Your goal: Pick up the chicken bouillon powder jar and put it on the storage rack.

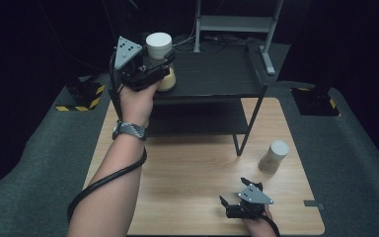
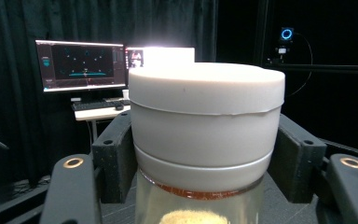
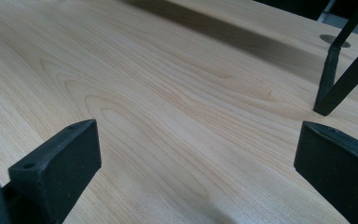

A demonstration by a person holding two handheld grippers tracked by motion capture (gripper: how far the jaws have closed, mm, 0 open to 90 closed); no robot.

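My left gripper (image 1: 164,63) is shut on a clear jar with a white lid (image 1: 159,45) and holds it upright over the left end of the black shelf's top board (image 1: 212,74). In the left gripper view the jar (image 2: 207,121) sits squeezed between both black jaws, with pale powder visible inside. A second jar with a white lid (image 1: 274,156) stands on the wooden table (image 1: 187,168) at the right. My right gripper (image 1: 233,192) rests low near the table's front edge, open, with bare wood between its jaws (image 3: 196,154).
The black two-level shelf stands across the back of the table; one of its legs (image 3: 340,70) comes down ahead of my right gripper. Grey carpet surrounds the table. Monitors on a desk (image 2: 81,65) glow beyond the left gripper.
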